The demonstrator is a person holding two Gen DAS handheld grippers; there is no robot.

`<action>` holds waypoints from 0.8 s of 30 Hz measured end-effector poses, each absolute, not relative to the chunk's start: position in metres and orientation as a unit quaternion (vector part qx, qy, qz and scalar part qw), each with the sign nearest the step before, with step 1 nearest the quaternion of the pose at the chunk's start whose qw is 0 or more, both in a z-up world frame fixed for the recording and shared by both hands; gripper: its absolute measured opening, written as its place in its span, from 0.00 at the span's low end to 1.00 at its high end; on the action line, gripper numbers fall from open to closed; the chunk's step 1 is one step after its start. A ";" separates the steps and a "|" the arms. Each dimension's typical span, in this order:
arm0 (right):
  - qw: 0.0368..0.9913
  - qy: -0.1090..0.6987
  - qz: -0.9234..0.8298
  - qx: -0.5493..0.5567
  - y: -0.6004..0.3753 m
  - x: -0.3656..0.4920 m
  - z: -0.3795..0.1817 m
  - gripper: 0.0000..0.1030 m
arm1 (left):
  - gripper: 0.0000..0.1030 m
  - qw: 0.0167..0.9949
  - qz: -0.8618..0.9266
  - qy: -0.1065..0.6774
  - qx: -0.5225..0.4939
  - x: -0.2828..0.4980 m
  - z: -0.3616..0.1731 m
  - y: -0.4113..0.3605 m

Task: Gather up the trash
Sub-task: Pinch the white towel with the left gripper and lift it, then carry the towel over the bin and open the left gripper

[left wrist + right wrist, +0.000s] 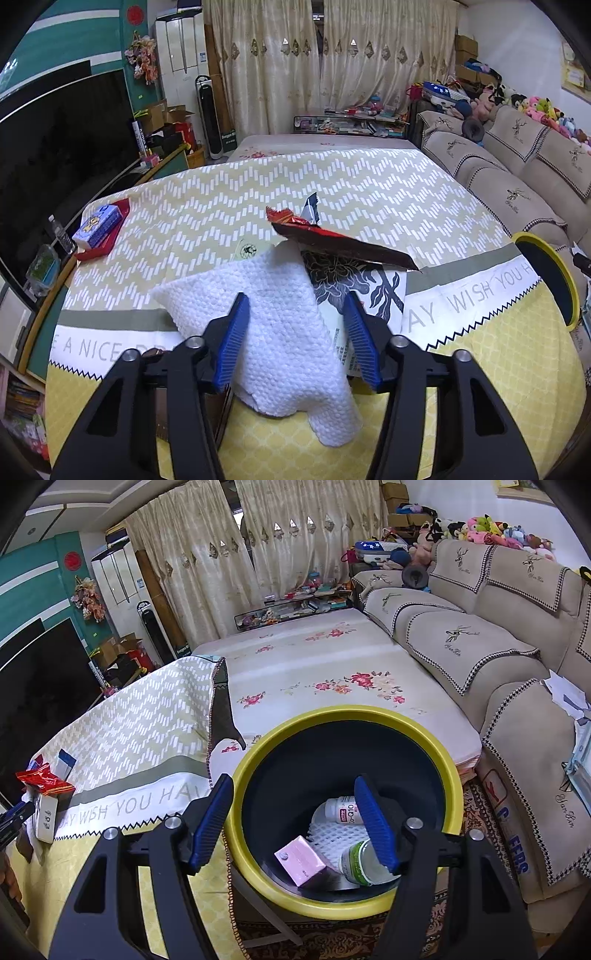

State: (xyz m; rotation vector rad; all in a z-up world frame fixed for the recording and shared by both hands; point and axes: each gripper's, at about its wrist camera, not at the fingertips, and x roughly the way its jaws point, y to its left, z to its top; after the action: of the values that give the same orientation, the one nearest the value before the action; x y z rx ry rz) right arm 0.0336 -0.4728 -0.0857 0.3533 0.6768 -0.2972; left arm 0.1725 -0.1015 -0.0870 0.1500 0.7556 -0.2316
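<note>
In the left wrist view my left gripper (297, 332) is open, its blue fingers on either side of a white textured paper towel (273, 332) on the table. Behind the towel lie a black-and-white floral packet (369, 291) and a red-brown snack wrapper (332, 240). In the right wrist view my right gripper (295, 823) is open and empty above the yellow-rimmed bin (424, 746), which holds a pink box (301, 860), two bottles (341, 808) and white foam netting (332, 834). The bin rim also shows in the left wrist view (554, 266).
A yellow patterned cloth (221, 221) covers the table. A blue tissue pack on a red tray (99, 229) sits at the far left. A TV (55, 155) stands on the left, a sofa (480, 646) on the right, and a floral-covered surface (314, 672) lies behind the bin.
</note>
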 end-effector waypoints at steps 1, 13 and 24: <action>0.917 0.329 -0.143 0.172 -0.472 0.034 -0.086 0.63 | 0.43 0.920 -0.115 0.369 0.071 0.173 -0.087 -0.102; 0.921 0.325 -0.131 0.169 -0.464 0.031 -0.078 0.63 | 0.07 0.925 -0.113 0.357 0.060 0.165 -0.073 -0.088; 0.931 0.309 -0.115 0.156 -0.454 0.019 -0.058 0.63 | 0.07 0.951 -0.142 0.262 0.084 0.095 0.008 -0.100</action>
State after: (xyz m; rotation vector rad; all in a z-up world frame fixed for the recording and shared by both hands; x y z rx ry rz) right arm 0.0190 -0.4544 -0.0580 0.3193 0.6317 -0.2352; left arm 0.0945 -0.1002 0.0084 0.1709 0.5336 -0.2880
